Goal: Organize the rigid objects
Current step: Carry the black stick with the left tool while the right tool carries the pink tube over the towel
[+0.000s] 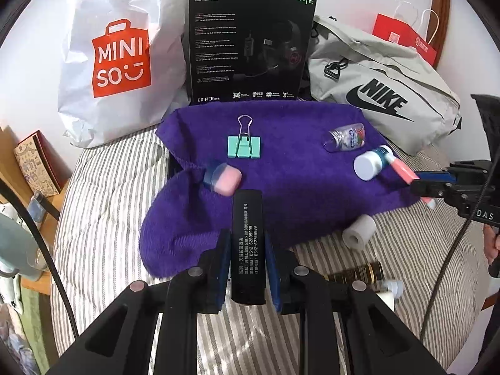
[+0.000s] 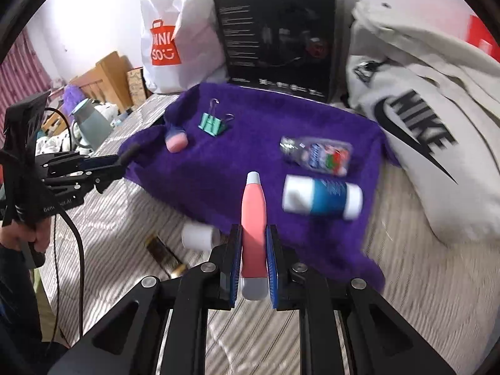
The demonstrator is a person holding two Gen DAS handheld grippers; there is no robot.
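A purple towel (image 1: pixel 281 168) is spread on the striped bedding (image 1: pixel 103 218). A black bar (image 1: pixel 247 243) is clamped in the left gripper (image 1: pixel 247 250) above the towel's near edge. A pink tube (image 2: pixel 253 234) is clamped in the right gripper (image 2: pixel 253 250) over the towel's front edge. A green binder clip (image 1: pixel 244 147) lies on the towel.

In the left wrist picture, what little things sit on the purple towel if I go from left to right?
Pink and blue capsule → mint binder clip → clear small bottle → white-capped blue bottle, all lying on the purple towel.
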